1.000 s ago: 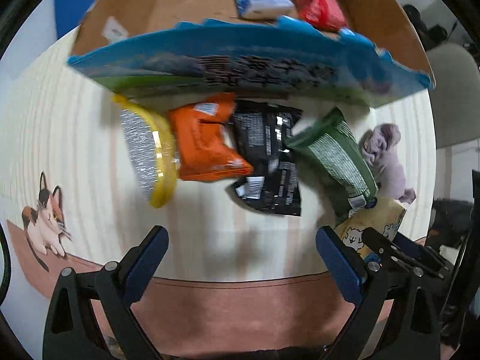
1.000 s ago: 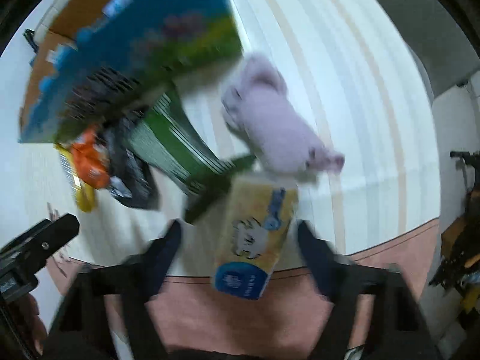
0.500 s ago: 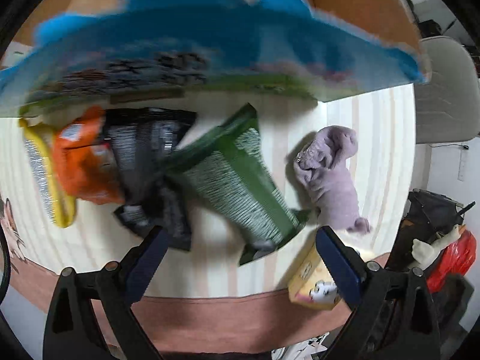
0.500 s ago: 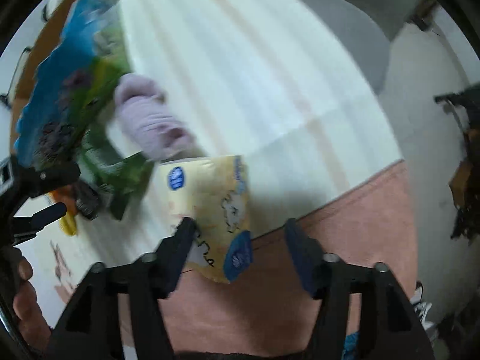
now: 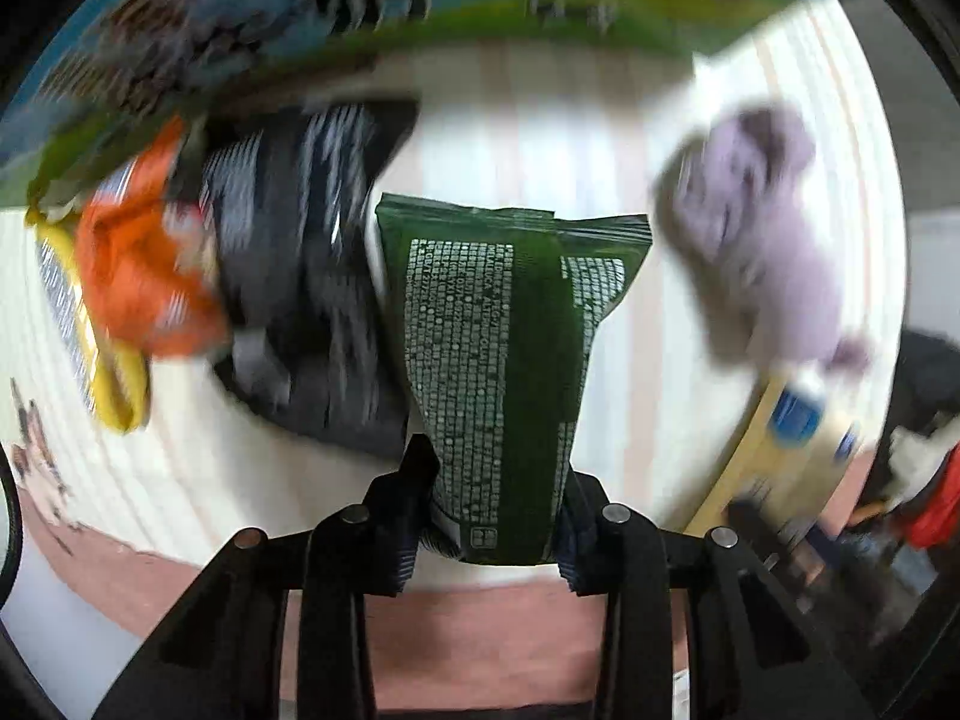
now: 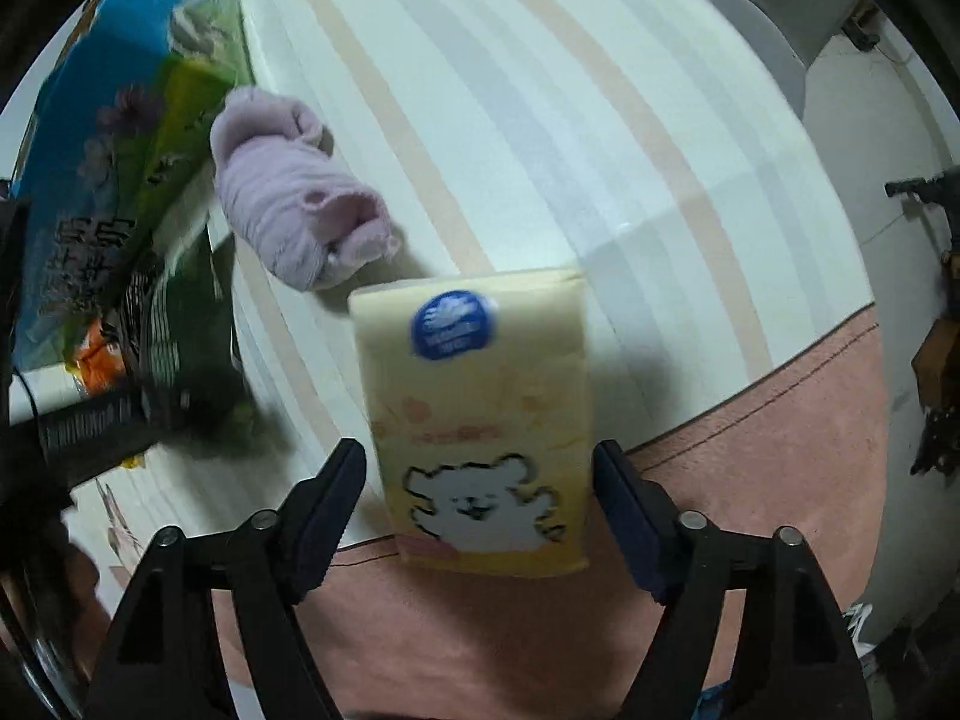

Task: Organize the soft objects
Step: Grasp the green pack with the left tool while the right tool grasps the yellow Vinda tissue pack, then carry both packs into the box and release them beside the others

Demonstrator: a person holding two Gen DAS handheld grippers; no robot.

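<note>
My left gripper [image 5: 495,516] is shut on the bottom of a green snack bag [image 5: 498,336], which stands sharp against a blurred table. Left of it lie a black packet [image 5: 312,276], an orange packet [image 5: 144,264] and a yellow packet [image 5: 108,384]. A lilac plush toy [image 5: 762,240] lies to the right. My right gripper [image 6: 480,510] stands open around a yellow tissue pack with a white bear [image 6: 480,420]; its fingers sit close beside the pack. The plush [image 6: 288,222] lies just beyond it.
A large blue and green bag [image 5: 360,18] hangs across the top of the left wrist view and shows at the left of the right wrist view [image 6: 108,138]. The striped white tablecloth [image 6: 540,120] ends at a pink border [image 6: 750,420] near me.
My left gripper has moved forward and shut on the green snack bag. My right gripper has swung around so the yellow tissue pack sits squarely between its open fingers.
</note>
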